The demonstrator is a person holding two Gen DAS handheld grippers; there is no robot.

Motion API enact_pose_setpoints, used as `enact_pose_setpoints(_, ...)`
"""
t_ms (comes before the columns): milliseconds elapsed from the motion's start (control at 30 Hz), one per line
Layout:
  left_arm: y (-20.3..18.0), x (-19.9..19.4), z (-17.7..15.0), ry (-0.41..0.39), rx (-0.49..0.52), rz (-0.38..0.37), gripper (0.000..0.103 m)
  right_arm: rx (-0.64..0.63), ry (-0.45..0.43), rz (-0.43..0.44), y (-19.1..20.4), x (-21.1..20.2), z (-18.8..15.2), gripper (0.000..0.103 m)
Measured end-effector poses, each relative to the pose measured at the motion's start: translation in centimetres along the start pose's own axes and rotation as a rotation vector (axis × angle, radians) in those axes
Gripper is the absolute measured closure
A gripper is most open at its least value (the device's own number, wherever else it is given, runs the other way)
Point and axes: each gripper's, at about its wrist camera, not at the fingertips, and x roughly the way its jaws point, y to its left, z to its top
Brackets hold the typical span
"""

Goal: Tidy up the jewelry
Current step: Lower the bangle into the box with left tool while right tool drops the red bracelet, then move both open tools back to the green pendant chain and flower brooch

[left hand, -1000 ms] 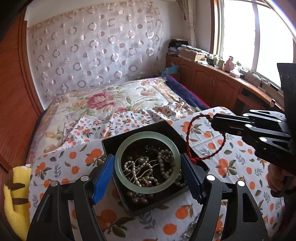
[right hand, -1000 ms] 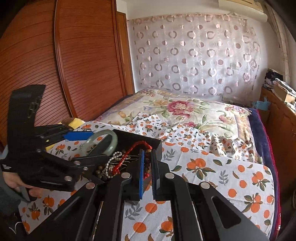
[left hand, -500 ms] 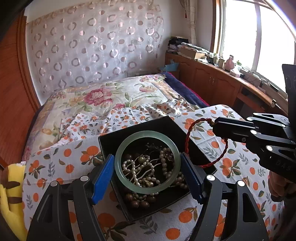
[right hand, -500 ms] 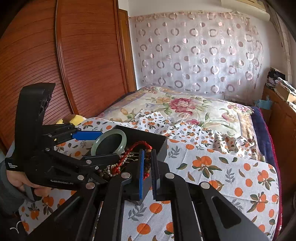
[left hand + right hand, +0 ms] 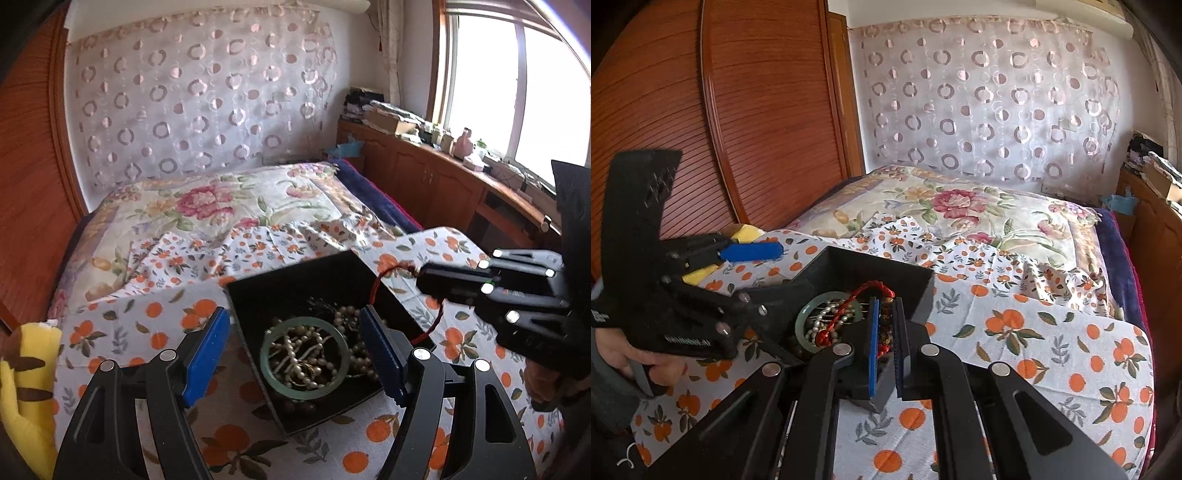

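Here's the black box sitting on the orange-print cloth spread over the bed, and it's packed with jewelry. A pale green bangle lies flat on top of a tangle of pearl strands inside the box. The left hand-held gripper hangs over the near side of the box with its blue fingers spread wide, one on each side of the bangle and touching nothing. Over to the right hand-held gripper: its blue fingers are pressed nearly together, pinching a red cord bracelet. The red loop dangles from the tips above the box's right edge, draping across the bangle in the right wrist view. A yellow plush toy sits at the cloth's left edge.
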Motion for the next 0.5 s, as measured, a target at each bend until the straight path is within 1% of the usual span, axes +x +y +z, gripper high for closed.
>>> enact_pose_setpoints(200, 0.8, -2.0, 0.3, -0.025, -0.016, 0.015, 0.033, -0.009, 0.022, 0.02, 0.7, 1.1, -0.1, 0.094)
enact_pose_setpoints(267, 0.9, -2.4, 0.1, -0.024, -0.021, 0.016, 0.033, -0.013, 0.037, 0.016, 0.8, 1.4, -0.4, 0.09)
enact_pose_setpoints(300, 0.9, -2.6, -0.1, -0.022, -0.021, 0.017, 0.033, -0.013, 0.04, 0.016, 0.8, 1.4, -0.5, 0.082)
enact_pose_setpoints(333, 0.9, -2.7, -0.3, -0.019, -0.021, 0.018, 0.033, -0.011, 0.042, 0.018, 0.7, 1.3, -0.6, 0.071)
enact_pose_setpoints(367, 0.8, -2.9, -0.5, -0.017, -0.022, 0.017, 0.033, -0.008, 0.041, 0.018, 0.7, 1.2, -0.6, 0.067)
enact_pose_setpoints(500, 0.6, -3.4, -1.9, 0.003, -0.04, -0.002, 0.033, 0.005, 0.017, 0.012, 0.6, -0.2, -0.7, 0.067)
